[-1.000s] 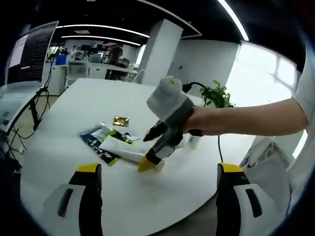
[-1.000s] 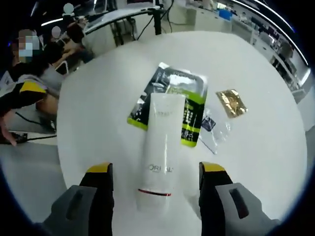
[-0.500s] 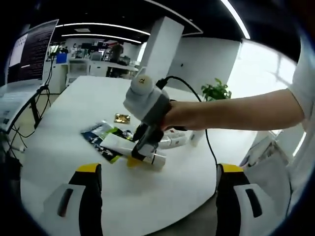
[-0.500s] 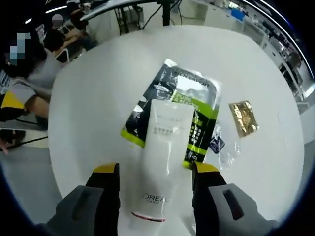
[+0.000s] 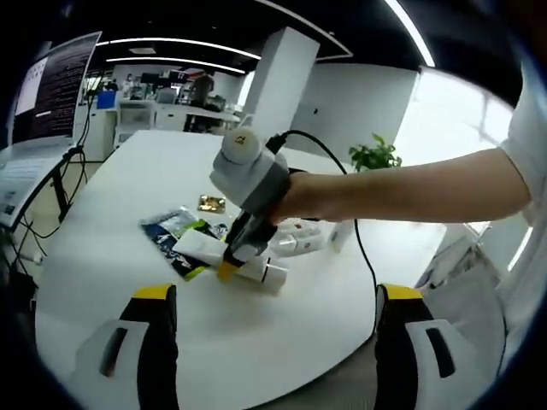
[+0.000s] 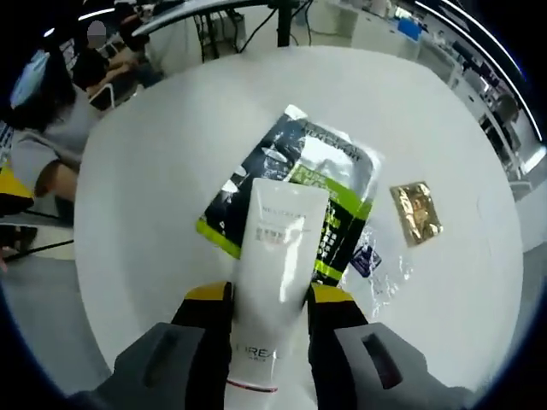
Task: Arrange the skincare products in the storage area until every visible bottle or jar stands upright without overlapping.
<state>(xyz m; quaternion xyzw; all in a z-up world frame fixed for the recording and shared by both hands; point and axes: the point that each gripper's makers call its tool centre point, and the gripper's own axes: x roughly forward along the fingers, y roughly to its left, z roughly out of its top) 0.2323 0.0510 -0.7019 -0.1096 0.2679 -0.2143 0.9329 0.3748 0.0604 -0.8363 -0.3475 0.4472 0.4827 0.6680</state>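
The right gripper (image 6: 267,301) is clamped on the white tube (image 6: 275,256), its yellow-tipped jaws pressing the tube's sides just above the cap end. The grip sits low on the body, near the stiffer part by the cap, probably so the tube can be swung up to stand on its cap. The tube lies flat on the white table (image 6: 154,171), its crimped far end resting across a black-and-green sachet (image 6: 325,166). That overlap is what the task wants removed, so lifting the tube off the sachet looks like the step in hand.

In the left gripper view the right gripper (image 5: 232,260) reaches down from a person's hand (image 5: 295,196) onto the tube (image 5: 244,265), near the middle of the table (image 5: 120,213). The left gripper (image 5: 273,299) hangs back at the near edge with its jaws wide apart and nothing between them, likely waiting to steady the tube once upright.

Between the jaws the tube reads "L'OREAL" in grey, though the first letters are partly hidden, with a red line beneath; the small print on its upper panel is too fine to read. The sachet's white lettering is blurred. To the right lie a gold foil packet (image 6: 416,212) and a clear wrapper (image 6: 385,269), apart from the tube. A further white item (image 5: 299,239) lies behind the hand, too small to identify.
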